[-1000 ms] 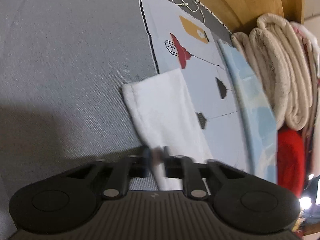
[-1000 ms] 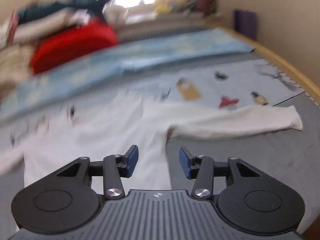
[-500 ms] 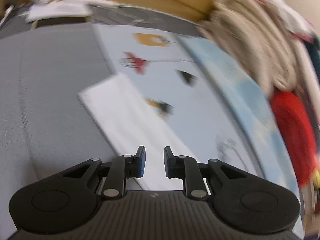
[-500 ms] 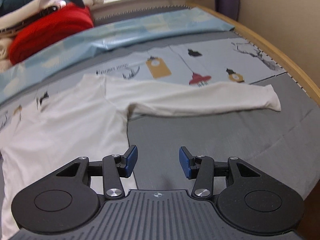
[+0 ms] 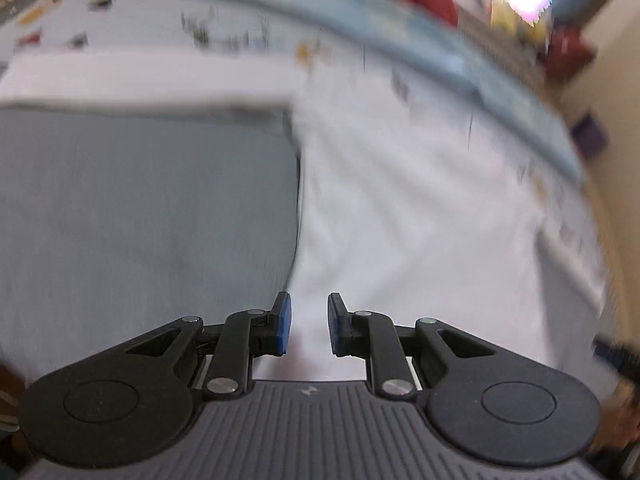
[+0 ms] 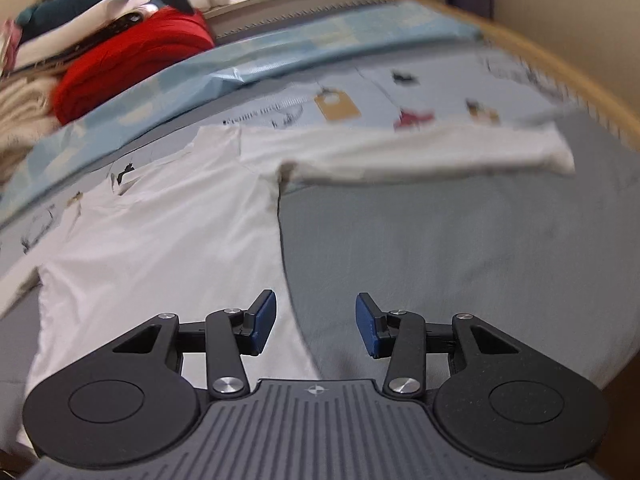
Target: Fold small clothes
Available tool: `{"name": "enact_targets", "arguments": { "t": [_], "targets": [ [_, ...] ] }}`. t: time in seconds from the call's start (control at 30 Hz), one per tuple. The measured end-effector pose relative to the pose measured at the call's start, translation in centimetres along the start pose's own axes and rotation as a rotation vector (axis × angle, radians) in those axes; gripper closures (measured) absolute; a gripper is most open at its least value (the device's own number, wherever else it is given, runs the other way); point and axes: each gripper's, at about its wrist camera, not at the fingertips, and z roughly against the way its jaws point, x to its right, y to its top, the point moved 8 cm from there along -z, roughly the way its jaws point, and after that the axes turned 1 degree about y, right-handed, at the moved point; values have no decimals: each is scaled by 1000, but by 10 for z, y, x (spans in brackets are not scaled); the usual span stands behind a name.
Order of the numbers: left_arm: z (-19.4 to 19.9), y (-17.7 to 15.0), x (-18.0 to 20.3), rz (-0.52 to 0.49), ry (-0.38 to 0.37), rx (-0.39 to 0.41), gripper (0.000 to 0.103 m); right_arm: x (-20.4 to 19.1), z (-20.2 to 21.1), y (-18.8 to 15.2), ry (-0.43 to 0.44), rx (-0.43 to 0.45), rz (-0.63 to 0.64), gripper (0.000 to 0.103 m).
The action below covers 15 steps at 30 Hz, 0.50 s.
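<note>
A white long-sleeved shirt [image 6: 160, 236] lies flat on the grey bed cover, one sleeve [image 6: 420, 156] stretched out to the right. My right gripper [image 6: 316, 326] is open and empty, just above the shirt's right side hem. In the blurred left wrist view the same shirt [image 5: 420, 220] fills the right half, its other sleeve [image 5: 140, 80] reaching left. My left gripper [image 5: 309, 328] is open with a narrow gap, empty, over the shirt's left side edge.
A printed pale sheet [image 6: 400, 92] and a light blue blanket [image 6: 280, 56] lie beyond the shirt. A red folded blanket [image 6: 132, 60], cream towels [image 6: 20, 108] and plush toys are stacked at the back. A wooden bed edge [image 6: 560, 68] runs along the right.
My left gripper let go of the sleeve, opened, and swung from the cuff over to the shirt's body edge. My right gripper stayed open and moved closer over the shirt's side.
</note>
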Motion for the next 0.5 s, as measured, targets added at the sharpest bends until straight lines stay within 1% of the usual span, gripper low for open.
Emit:
{"name": "enact_targets", "arguments": {
  "t": [0.03, 0.1, 0.17, 0.27, 0.37, 0.5],
  "targets": [
    [-8, -13, -3, 2, 31, -42, 83, 3, -2, -8, 2, -27, -24, 58],
    [-17, -23, -10, 25, 43, -78, 83, 4, -6, -21, 16, -54, -32, 58],
    [-21, -31, -15, 35, 53, -102, 83, 4, -12, -34, -12, -94, 24, 58],
    [-30, -42, -25, 47, 102, -153, 83, 7, -23, -49, -46, -162, 79, 58],
    [-34, -49, -31, 54, 119, -168, 83, 13, -29, -54, -66, -195, 74, 58],
    [-38, -55, -34, 60, 137, -177, 84, 15, -41, -65, -51, -266, 60, 58]
  ]
}}
